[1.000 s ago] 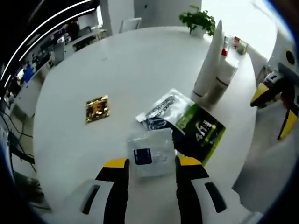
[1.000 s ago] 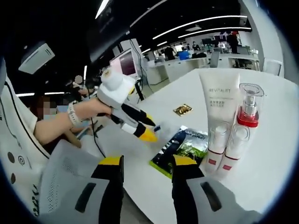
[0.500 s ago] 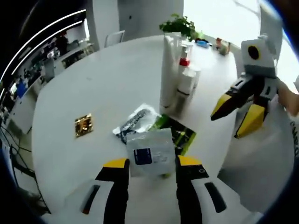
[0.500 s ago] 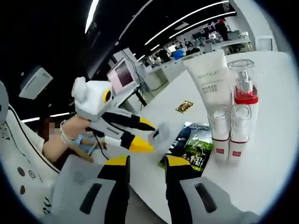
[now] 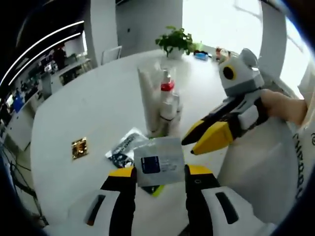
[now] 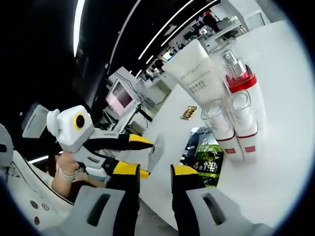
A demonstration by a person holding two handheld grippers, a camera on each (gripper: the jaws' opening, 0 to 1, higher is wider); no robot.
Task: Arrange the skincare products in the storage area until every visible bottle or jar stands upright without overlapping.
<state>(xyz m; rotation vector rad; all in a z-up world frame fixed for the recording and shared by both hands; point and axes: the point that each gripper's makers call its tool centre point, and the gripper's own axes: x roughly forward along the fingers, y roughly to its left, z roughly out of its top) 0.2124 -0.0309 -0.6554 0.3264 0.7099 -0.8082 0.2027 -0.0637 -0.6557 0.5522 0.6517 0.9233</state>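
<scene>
Bright daylight floods from far windows [image 5: 221,19], washing out the white bench [image 5: 98,98]. Ceiling light strips [image 6: 162,29] streak the dim room. Fisheye bending grows toward the edges, with slight motion blur.

Left gripper view looks down across the round white table [image 5: 98,108] from its near edge. Right gripper view faces it sidelong, close; both share the white tube [image 5: 147,101] [image 6: 196,73].

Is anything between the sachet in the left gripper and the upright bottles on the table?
The right gripper points in just beside the sachet; dark packets lie before the bottles.
</scene>
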